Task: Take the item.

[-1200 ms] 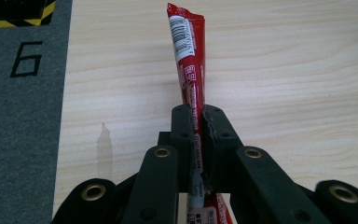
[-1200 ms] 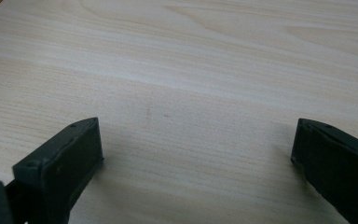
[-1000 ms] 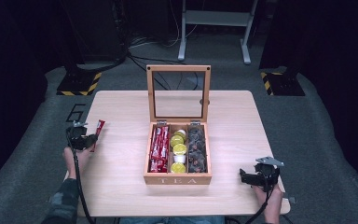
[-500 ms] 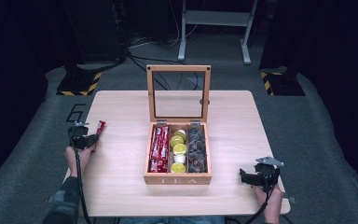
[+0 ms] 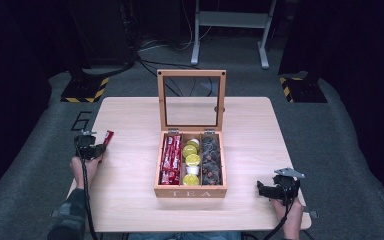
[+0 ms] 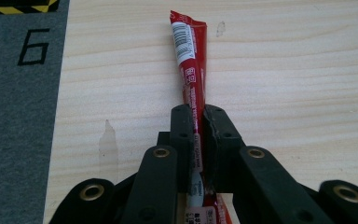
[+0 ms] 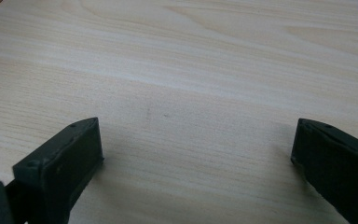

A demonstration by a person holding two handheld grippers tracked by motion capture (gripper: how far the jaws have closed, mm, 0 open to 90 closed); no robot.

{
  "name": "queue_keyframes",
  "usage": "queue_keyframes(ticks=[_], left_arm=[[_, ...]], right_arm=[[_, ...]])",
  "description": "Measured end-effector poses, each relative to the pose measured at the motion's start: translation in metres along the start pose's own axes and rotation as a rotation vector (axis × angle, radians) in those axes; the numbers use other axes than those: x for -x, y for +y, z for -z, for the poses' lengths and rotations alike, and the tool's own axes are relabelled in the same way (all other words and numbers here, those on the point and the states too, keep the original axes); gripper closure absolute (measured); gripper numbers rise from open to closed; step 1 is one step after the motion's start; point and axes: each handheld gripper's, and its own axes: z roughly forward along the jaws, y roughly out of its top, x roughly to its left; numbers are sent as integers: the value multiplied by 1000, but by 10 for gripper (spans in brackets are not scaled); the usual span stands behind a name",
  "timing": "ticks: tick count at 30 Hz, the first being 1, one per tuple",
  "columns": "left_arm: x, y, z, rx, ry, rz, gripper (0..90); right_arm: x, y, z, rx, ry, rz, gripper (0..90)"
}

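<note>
**Counter stock, two grippers**

Left hand-held gripper point(image 6: 200, 135): clamped on a long red foil stick sachet point(image 6: 190, 70), near the left edge of the pale wooden counter point(image 5: 130, 190). Right hand-held gripper point(image 7: 193, 154): jaws wide apart over bare wood. Centre: wooden "TEA" box with upright glass lid point(image 5: 191, 192), holding red sachets, yellow-topped pods and dark pods in separate compartments.
</note>
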Motion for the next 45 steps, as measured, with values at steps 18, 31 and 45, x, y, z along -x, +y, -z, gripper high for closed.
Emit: queue_keyframes(ticks=[18,31,45], left_arm=[[2,0,3,-6,-4,-1,407],[7,0,23,26,-72,-38,178],[20,-13,62,86,-102,-77,124]], right_arm=[[0,0,0,0,0,1,13],[0,0,0,0,0,0,13],[0,0,0,0,0,0,14]])
